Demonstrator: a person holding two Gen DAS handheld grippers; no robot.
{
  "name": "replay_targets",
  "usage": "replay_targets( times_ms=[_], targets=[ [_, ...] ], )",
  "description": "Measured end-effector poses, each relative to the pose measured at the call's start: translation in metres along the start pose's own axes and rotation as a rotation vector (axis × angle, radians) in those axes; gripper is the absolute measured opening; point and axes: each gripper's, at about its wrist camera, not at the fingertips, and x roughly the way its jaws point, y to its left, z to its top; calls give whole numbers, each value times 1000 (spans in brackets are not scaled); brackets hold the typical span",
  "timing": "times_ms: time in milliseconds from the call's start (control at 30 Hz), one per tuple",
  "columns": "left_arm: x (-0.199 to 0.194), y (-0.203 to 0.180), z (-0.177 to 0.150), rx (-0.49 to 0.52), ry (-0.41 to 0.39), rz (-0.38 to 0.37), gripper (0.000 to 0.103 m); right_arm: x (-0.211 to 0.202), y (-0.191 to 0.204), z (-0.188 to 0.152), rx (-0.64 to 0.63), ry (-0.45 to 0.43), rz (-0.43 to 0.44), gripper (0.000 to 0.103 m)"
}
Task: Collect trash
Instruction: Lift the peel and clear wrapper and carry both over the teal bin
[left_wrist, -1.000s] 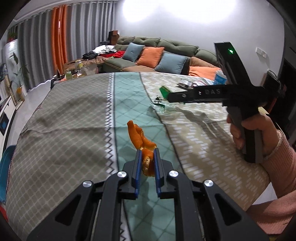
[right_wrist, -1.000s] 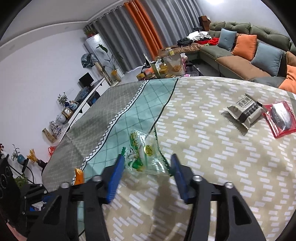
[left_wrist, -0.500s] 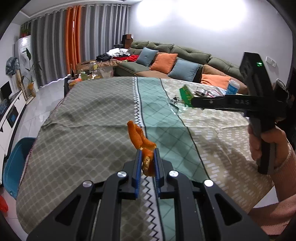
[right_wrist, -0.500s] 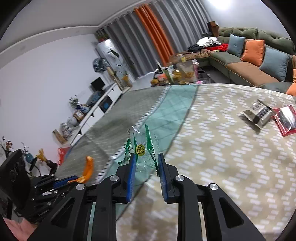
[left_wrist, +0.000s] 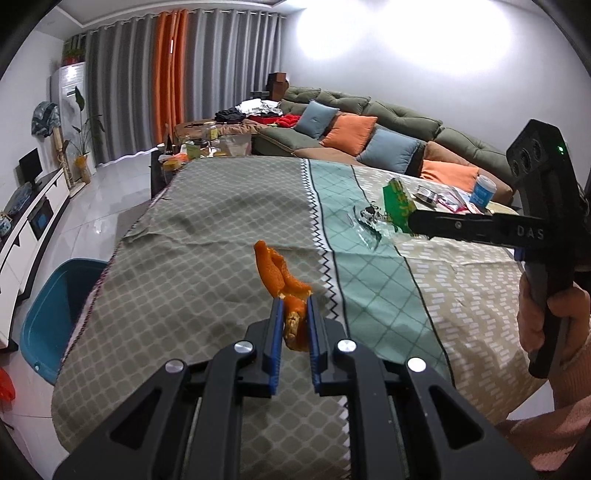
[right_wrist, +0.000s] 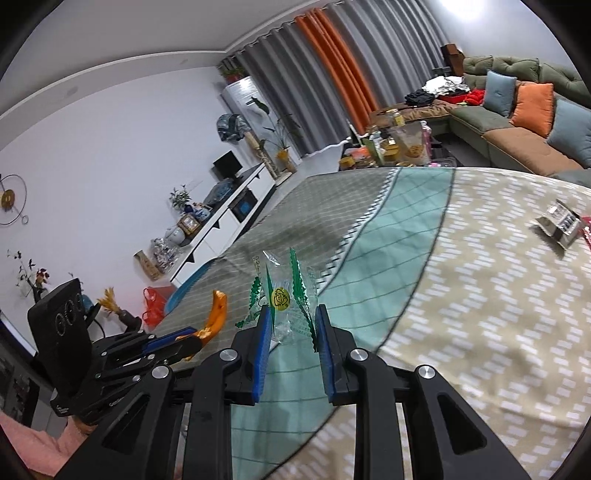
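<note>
The left gripper (left_wrist: 293, 325) is clamped tight on an orange peel (left_wrist: 280, 273), held up above the grey side of the tablecloth (left_wrist: 207, 236). The right gripper (right_wrist: 291, 332) has just been closing and now pinches a clear plastic wrapper (right_wrist: 282, 295) with green print, lifted over the tablecloth's teal stripe. Further along the tablecloth's beige end lies a silver snack packet (right_wrist: 559, 223). A blue bin (left_wrist: 51, 314) sits on the floor beside the tablecloth's grey edge.
</note>
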Motion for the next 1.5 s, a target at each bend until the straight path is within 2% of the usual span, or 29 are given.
replay_targets(
  times_ms=[367, 1500],
  targets=[
    [-14, 22, -3, -45, -21, 43, 14, 17, 20, -3, -26, 29, 46, 24],
    [-38, 67, -7, -121, -47, 126, 14, 53, 59, -1, -72, 80, 107, 24]
  ],
)
